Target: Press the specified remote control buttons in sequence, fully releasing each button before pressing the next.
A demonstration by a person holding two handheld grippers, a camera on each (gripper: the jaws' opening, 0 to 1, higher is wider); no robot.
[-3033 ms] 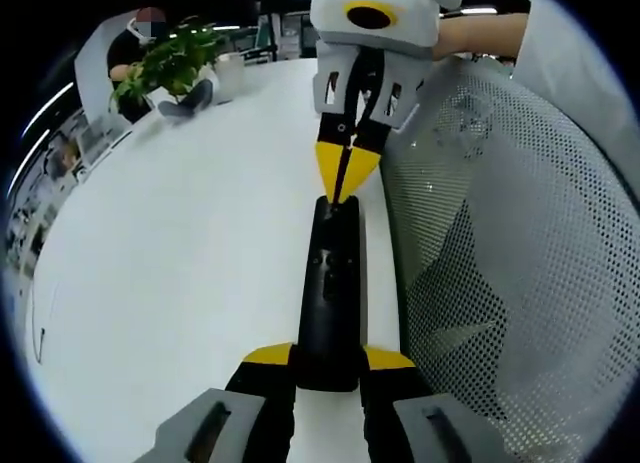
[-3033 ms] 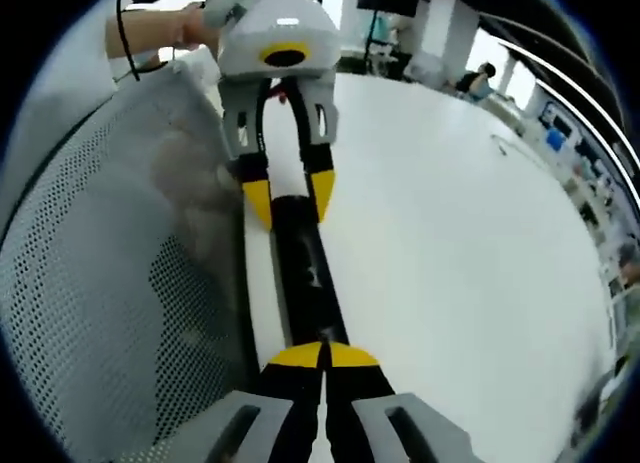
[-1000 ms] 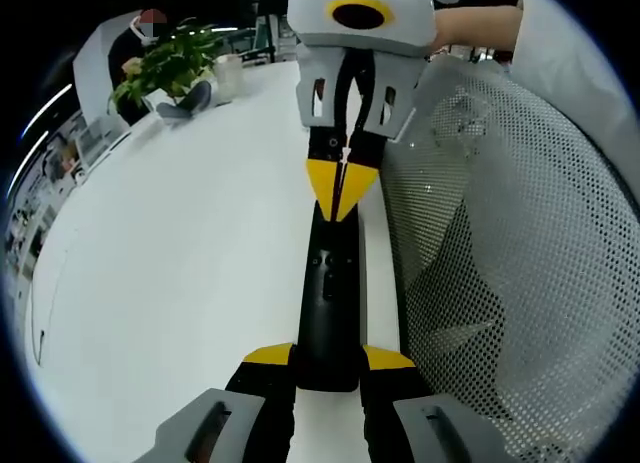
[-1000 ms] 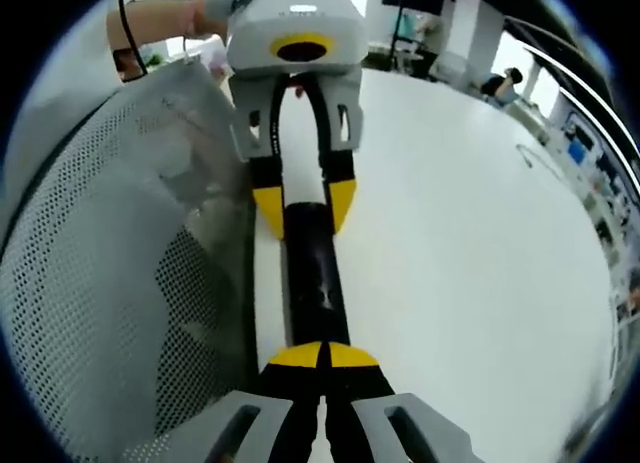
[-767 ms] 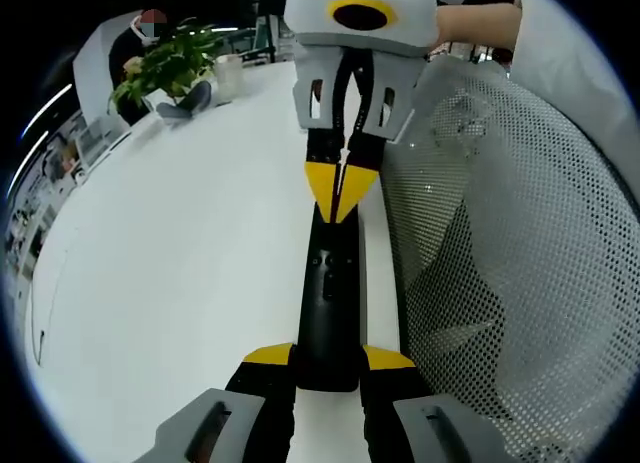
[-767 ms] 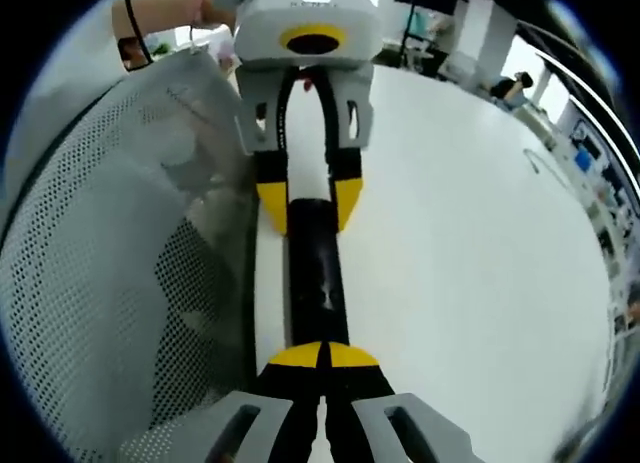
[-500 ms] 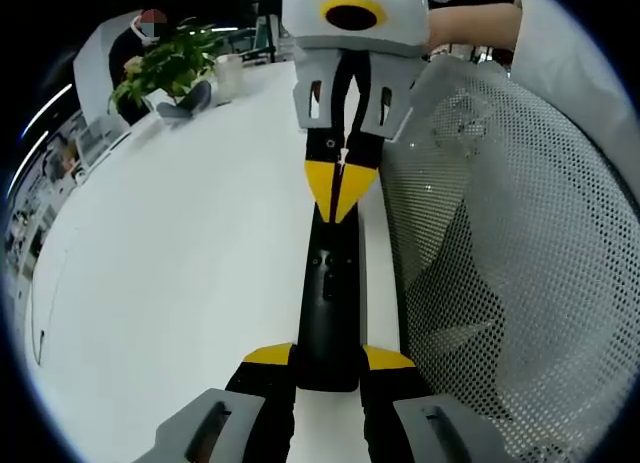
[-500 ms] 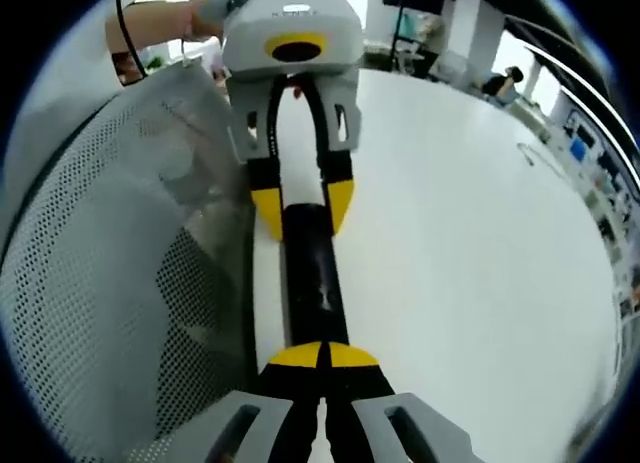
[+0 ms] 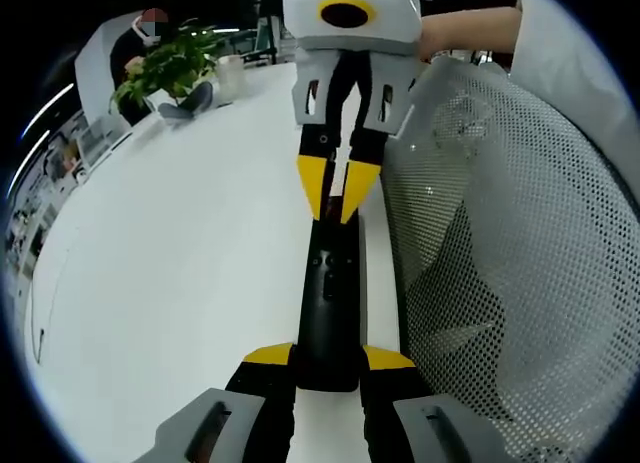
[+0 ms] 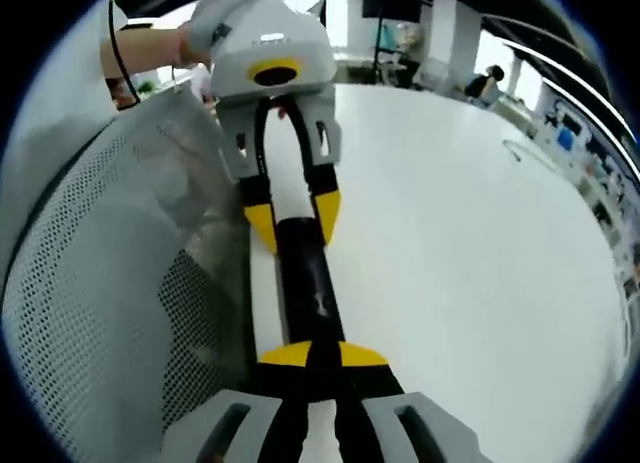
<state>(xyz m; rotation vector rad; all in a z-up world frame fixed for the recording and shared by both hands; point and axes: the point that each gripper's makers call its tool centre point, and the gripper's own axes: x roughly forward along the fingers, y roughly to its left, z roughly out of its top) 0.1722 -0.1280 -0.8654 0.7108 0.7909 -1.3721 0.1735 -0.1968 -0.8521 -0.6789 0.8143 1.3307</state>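
Fingers of the left gripper (image 9: 326, 365) clamp the near end of the black remote control (image 9: 330, 293), which lies along the white counter (image 9: 180, 253) edge beside a mesh chair back (image 9: 500, 283). The right gripper (image 9: 333, 195) hangs at its far end, fingers slightly parted.

From the right gripper view, those fingers (image 10: 283, 356) straddle the remote control (image 10: 305, 283). How many presses remain I cannot judge.

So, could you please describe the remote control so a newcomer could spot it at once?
On the white table, along the edge beside the perforated mesh chair back, lies the remote control. It is the slim black bar held at one end by the left tongs.
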